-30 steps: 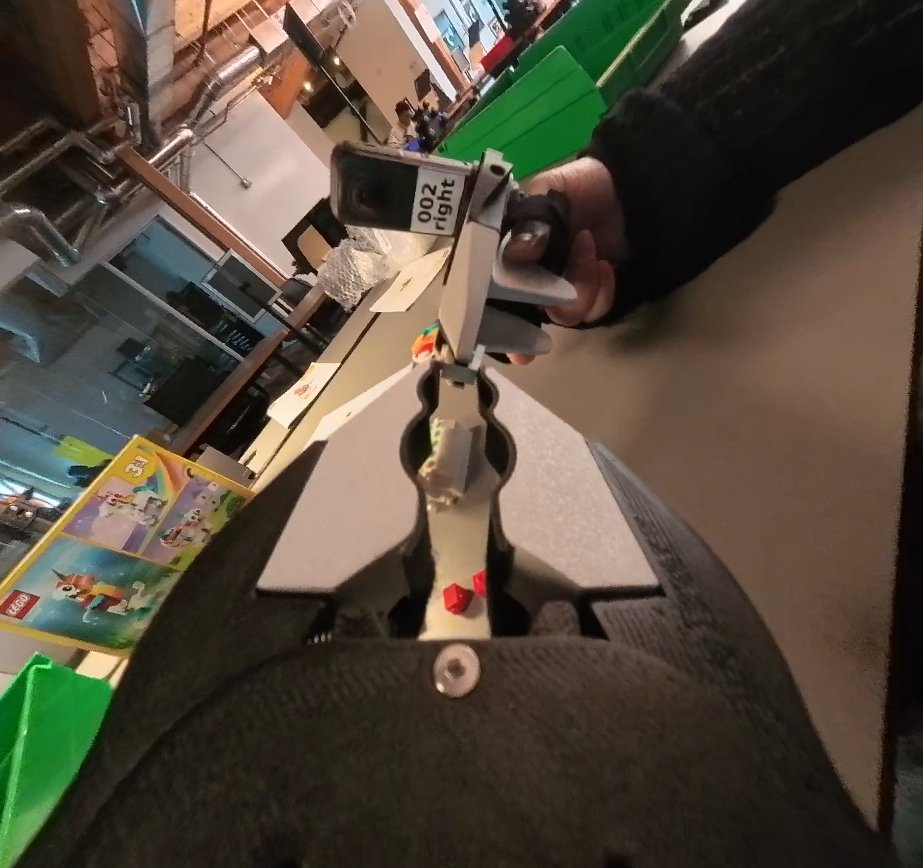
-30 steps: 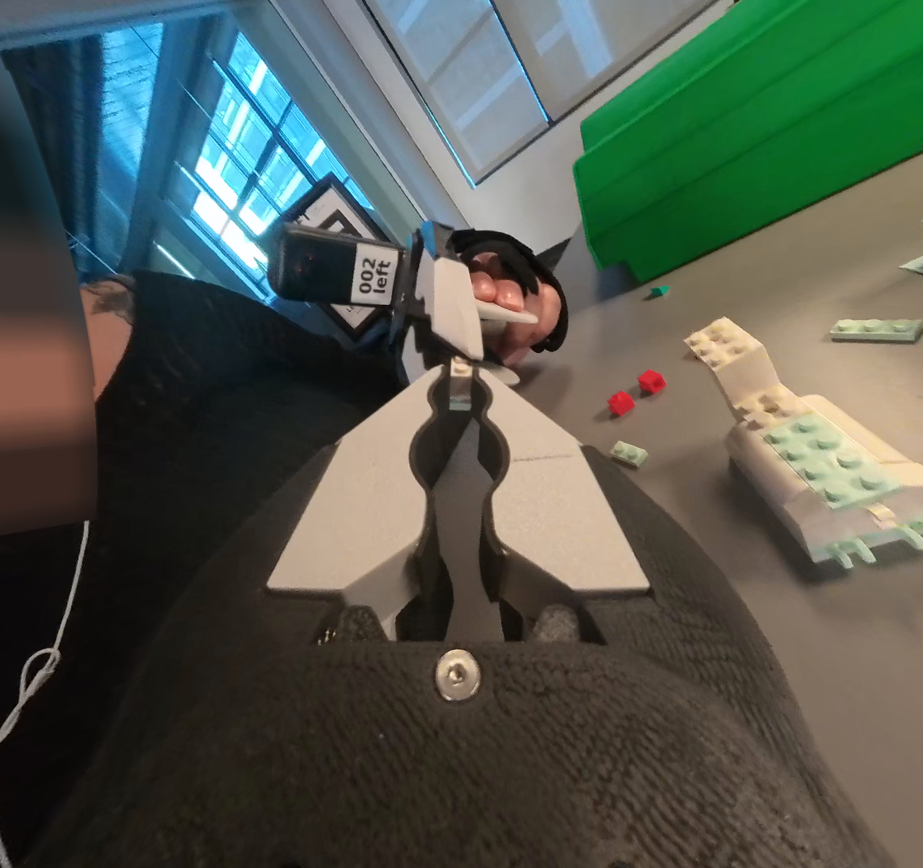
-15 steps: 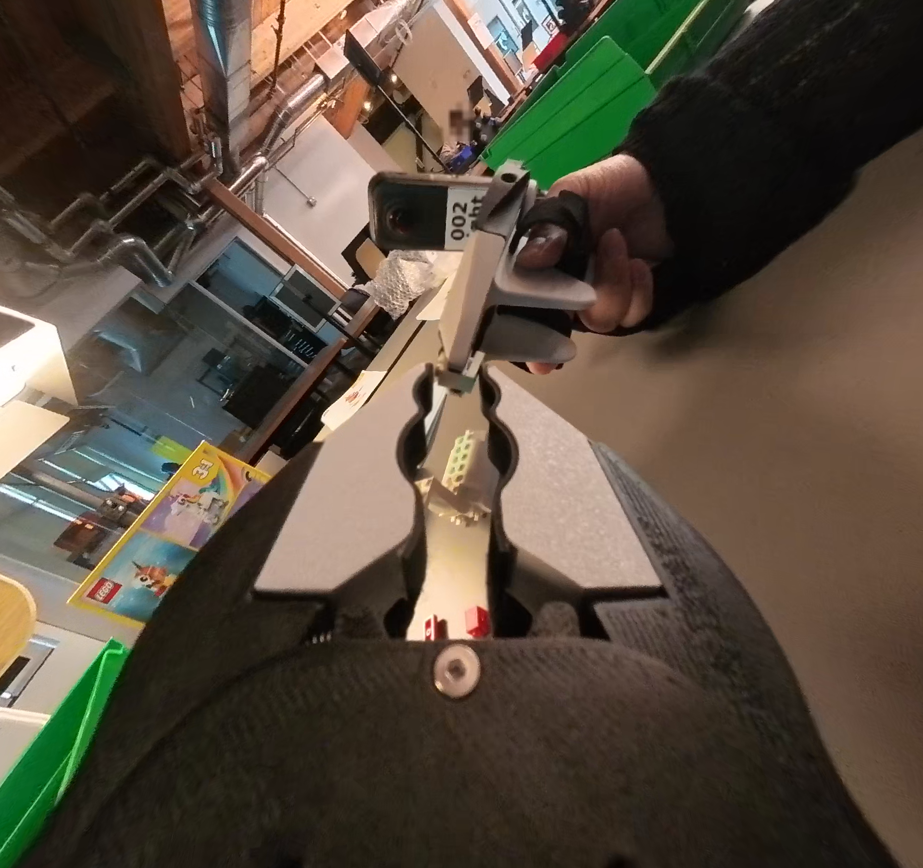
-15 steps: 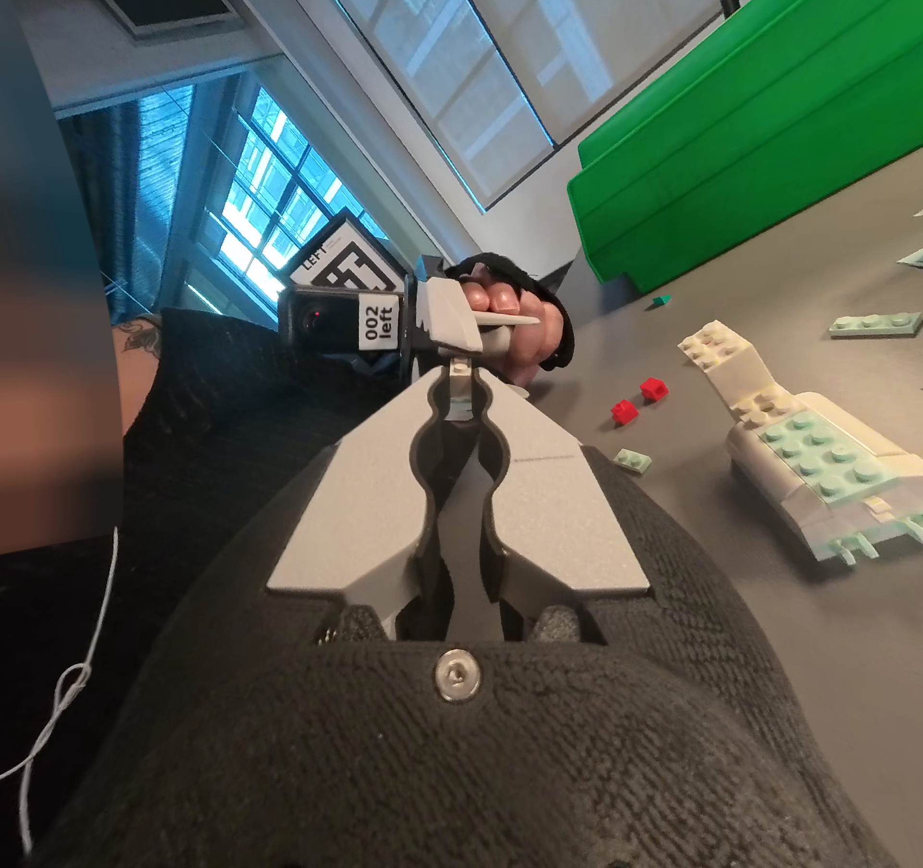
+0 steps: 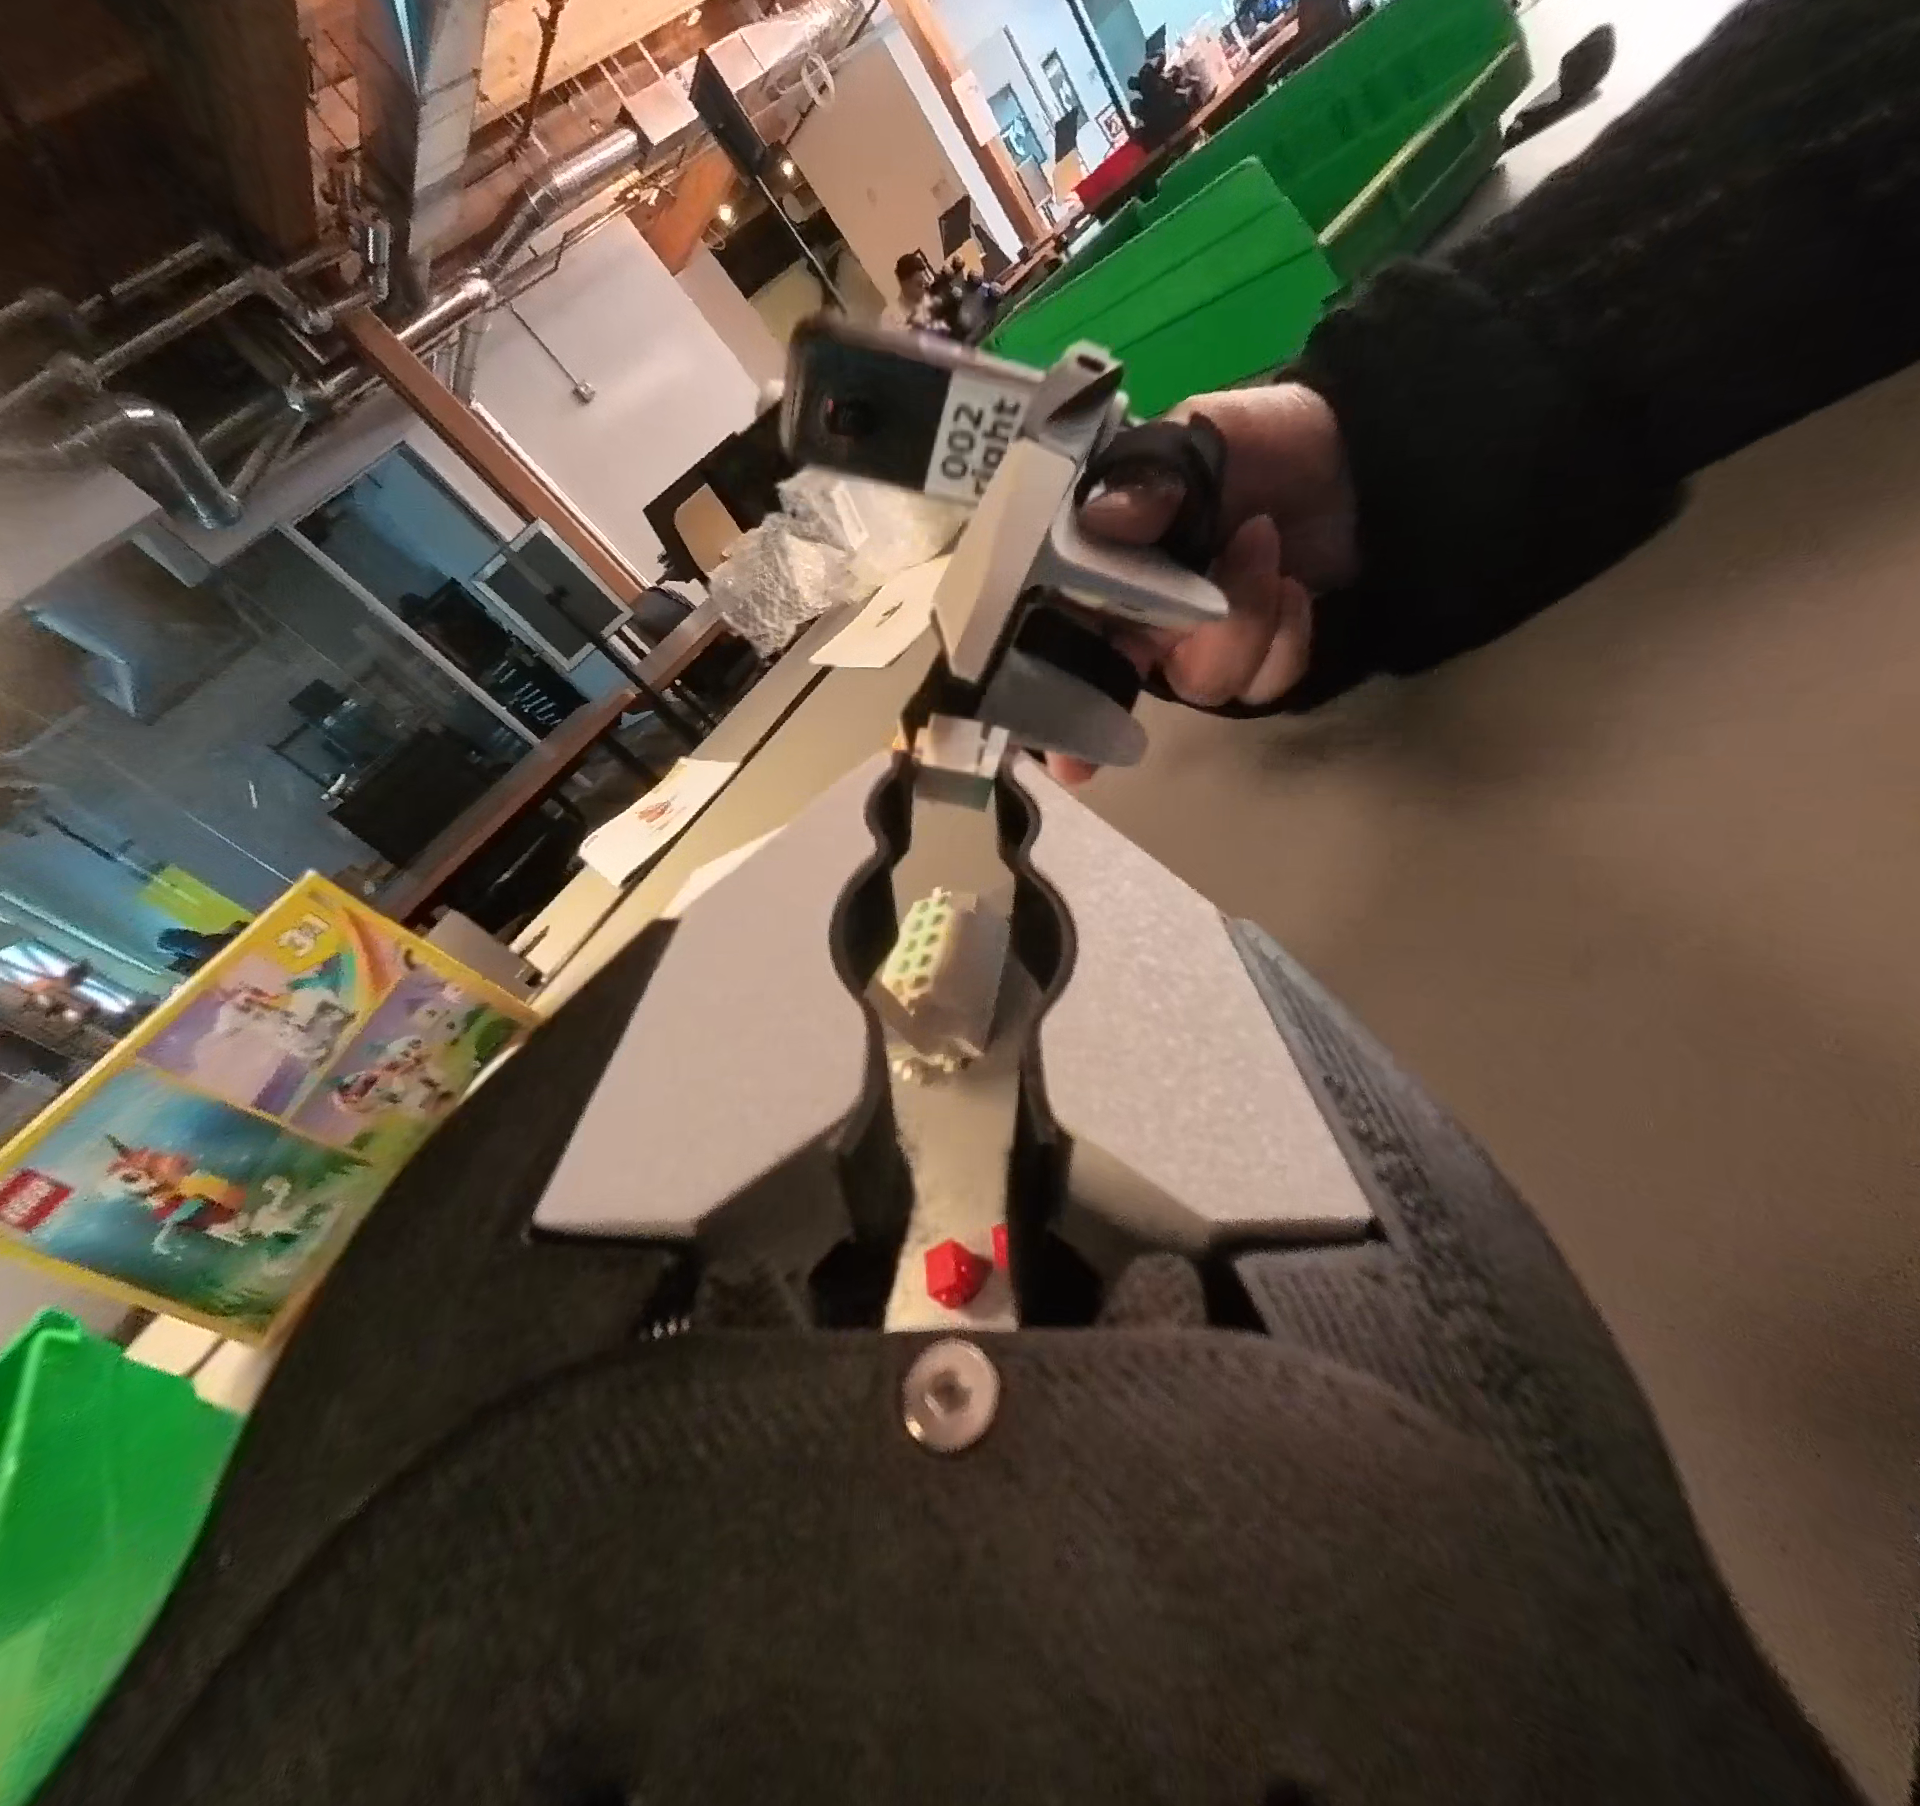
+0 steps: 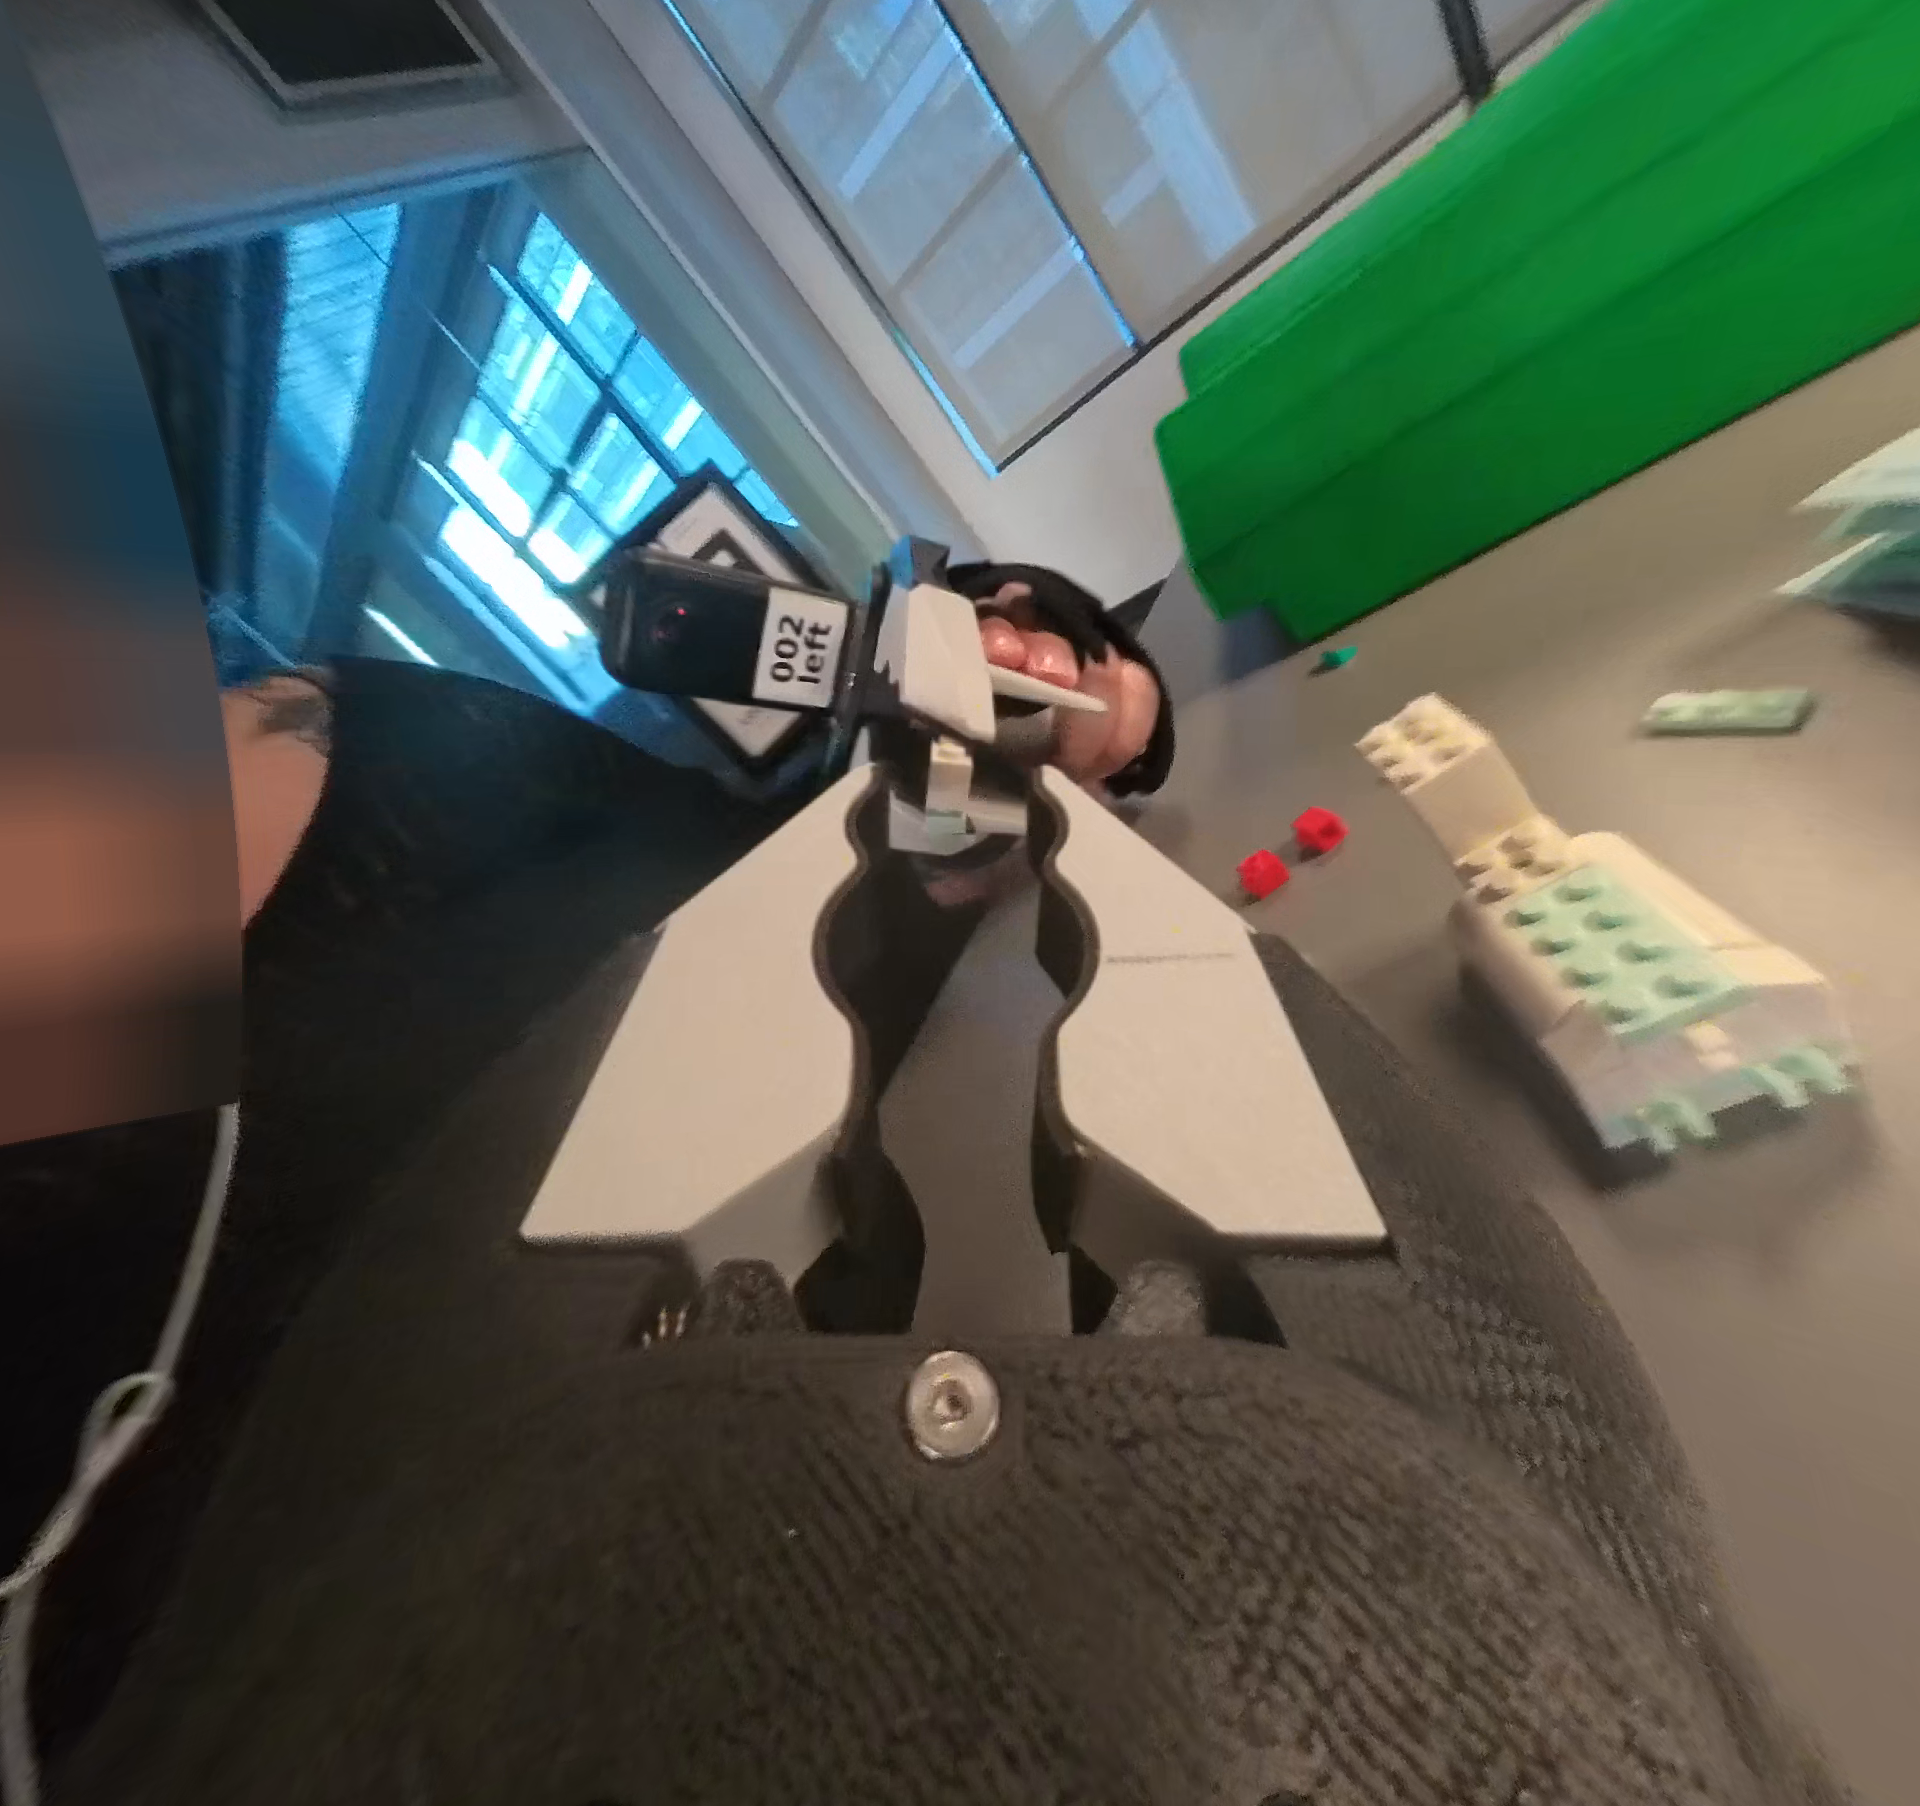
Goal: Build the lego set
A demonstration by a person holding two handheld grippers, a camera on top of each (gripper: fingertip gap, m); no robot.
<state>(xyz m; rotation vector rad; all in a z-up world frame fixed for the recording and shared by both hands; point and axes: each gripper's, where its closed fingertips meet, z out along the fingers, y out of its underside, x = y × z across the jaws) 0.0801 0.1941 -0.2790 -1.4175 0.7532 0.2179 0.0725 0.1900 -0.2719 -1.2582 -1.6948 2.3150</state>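
My left gripper [image 5: 958, 780] is shut on a small white and mint lego piece [image 5: 961, 759], held above the grey table [image 5: 1558, 925]. My right gripper [image 6: 951, 821] meets it tip to tip. Its jaws stand slightly apart on either side of the same piece [image 6: 940, 800]. The white and mint lego build [image 6: 1621, 977] lies on the table to the right. It also shows through my left fingers' gap in the left wrist view [image 5: 935, 967]. Two red bricks [image 6: 1262, 868] lie near it.
A mint plate [image 6: 1725, 712] lies beyond the build. Green bins [image 6: 1558, 354] stand at the table's far side. The lego box [image 5: 239, 1112] and another green bin [image 5: 83, 1496] sit at the left. A person's hand [image 5: 1247, 551] holds the right gripper.
My right gripper's jaws have parted a little around the piece. Both grippers stay tip to tip, and the views have tilted and shifted, with blur.
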